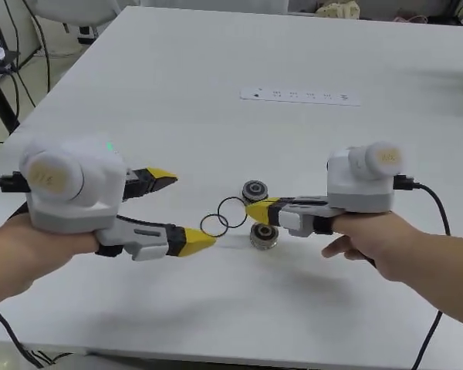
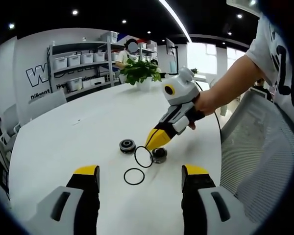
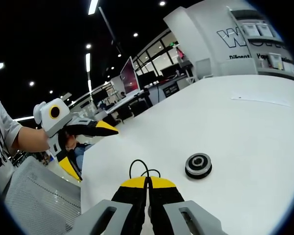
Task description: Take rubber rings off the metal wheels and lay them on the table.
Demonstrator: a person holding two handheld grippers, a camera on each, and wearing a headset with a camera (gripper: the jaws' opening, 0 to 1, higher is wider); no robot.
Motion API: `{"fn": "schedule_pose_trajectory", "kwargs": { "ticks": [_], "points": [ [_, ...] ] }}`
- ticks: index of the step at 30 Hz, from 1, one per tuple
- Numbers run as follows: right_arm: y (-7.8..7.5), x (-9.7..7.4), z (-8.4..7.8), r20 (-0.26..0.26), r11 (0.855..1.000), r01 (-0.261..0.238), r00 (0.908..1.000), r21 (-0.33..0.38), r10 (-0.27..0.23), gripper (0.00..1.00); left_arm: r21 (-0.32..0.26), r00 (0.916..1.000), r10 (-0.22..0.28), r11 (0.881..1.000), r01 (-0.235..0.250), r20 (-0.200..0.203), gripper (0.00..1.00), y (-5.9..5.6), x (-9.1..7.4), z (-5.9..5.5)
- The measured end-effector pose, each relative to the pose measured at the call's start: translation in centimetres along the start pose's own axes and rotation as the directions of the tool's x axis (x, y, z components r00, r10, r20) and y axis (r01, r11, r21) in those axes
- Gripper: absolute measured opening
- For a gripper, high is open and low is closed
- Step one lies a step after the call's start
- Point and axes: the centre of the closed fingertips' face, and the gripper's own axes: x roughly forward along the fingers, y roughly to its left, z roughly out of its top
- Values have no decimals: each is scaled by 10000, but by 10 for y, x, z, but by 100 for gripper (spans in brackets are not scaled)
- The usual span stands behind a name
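Closest in is the left gripper (image 1: 189, 210), its two yellow-tipped jaws spread wide and holding nothing, pointed across the white surface (image 1: 216, 77) toward the near metal wheel (image 1: 264, 235).

The right gripper (image 1: 255, 210) comes in from the other side with its jaws pressed together, the tip just behind that near wheel. It looks to be pinching the edge of the second rubber ring (image 1: 232, 212), though the contact is too small to be sure of. That ring hangs out from the tip on the side of the near wheel that faces the left gripper, and seems tipped up, not flat.

The first rubber ring (image 1: 214, 224) lies flat, further out from the near wheel on that same side and touching or overlapping the second. The far metal wheel (image 1: 255, 190) sits just beyond the near wheel, and the right gripper's tip lies between the two.

I judge both rings are off, so the pinched one only needs setting down. The right gripper is the one placed for that. The first ring and both wheels crowd the spot. A power strip (image 1: 301, 96) lies well beyond the near wheel, out of the way.
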Motion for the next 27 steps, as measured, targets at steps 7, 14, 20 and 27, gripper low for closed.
{"fn": "schedule_pose_trajectory", "kwargs": {
  "ticks": [7, 14, 20, 27],
  "points": [
    [-2, 10, -4, -278, 10000, 62, 9996, -76, -64, 0, -136, 9999, 163, 9998, -163, -44, 70, 3, -5, -6],
    [-4, 20, -7, -571, 9995, 236, 9981, -187, -247, 0, -250, 9997, 245, 9994, -248, -97, 74, 4, -10, -11],
    [-6, 26, -11, -857, 9990, 363, 9956, -277, -385, 0, -274, 9995, 275, 9992, -280, -167, 75, 5, -13, -14],
    [-6, 33, -14, -1136, 9985, 437, 9924, -335, -472, 0, -315, 9992, 330, 9989, -337, -222, 76, 6, -16, -16]
  ]
}}
